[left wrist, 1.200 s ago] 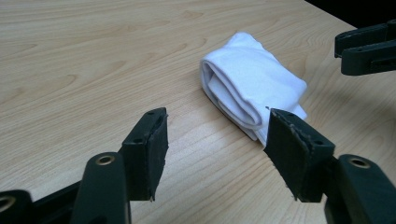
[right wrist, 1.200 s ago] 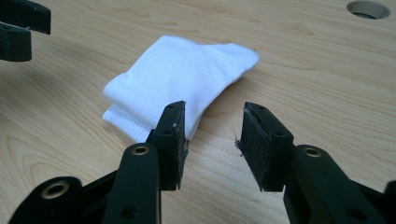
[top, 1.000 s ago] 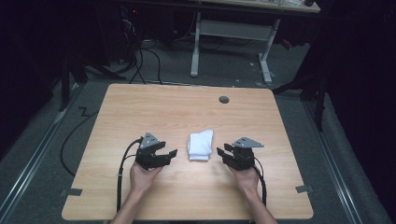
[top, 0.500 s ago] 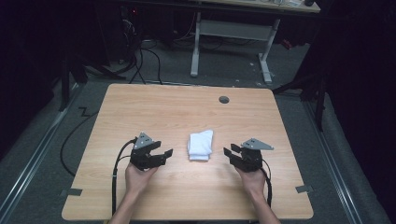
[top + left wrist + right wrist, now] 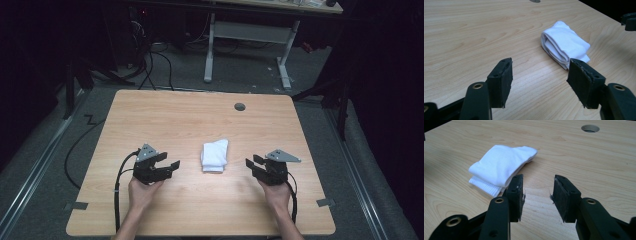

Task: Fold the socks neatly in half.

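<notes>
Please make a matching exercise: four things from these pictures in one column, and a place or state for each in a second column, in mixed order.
Things:
1. folded white socks
2. left gripper
3. right gripper
4. round hole

Places or states:
A. open, on the socks' left in the high view
B. in the table's far part
C. lying between both grippers
D. open, on the socks' right in the high view

Pairs: 1-C, 2-A, 3-D, 4-B

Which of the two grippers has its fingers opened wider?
The left gripper: its fingers stand far apart, wider than those of the right gripper. Both are empty beside the folded white sock.
</notes>
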Motion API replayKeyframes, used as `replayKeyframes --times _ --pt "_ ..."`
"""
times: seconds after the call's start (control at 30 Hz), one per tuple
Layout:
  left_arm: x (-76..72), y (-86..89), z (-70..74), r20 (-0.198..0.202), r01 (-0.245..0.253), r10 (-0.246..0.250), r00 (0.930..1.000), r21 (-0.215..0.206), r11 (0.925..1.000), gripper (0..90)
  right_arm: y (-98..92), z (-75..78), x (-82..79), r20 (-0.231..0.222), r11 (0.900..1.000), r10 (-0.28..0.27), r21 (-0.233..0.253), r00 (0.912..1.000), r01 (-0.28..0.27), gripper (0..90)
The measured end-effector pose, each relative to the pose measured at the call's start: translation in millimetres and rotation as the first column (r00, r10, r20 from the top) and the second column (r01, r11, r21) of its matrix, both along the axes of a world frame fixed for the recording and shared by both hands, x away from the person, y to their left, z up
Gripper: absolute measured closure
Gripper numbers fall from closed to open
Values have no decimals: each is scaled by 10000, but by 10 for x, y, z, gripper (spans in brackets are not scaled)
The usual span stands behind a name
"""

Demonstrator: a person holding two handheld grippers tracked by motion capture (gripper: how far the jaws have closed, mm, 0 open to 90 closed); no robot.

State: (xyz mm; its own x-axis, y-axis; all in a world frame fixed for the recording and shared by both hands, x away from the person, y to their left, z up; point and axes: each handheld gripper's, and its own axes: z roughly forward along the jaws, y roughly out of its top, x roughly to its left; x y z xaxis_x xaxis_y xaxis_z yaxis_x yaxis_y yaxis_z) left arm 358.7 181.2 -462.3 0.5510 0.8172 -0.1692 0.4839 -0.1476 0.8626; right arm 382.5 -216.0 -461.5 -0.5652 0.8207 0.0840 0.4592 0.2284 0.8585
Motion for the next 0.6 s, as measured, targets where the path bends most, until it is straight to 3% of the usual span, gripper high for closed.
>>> replayKeyframes --times 0.13,0.6 --pt "-18 53 -5 3 -98 98 10000 -224 9997 369 -28 -10 -14 29 10000 -53 53 10000 53 599" --pt "-44 180 -77 -199 -425 420 9989 -271 9987 366 -158 -70 -65 -122 9995 -316 76 9994 317 591"
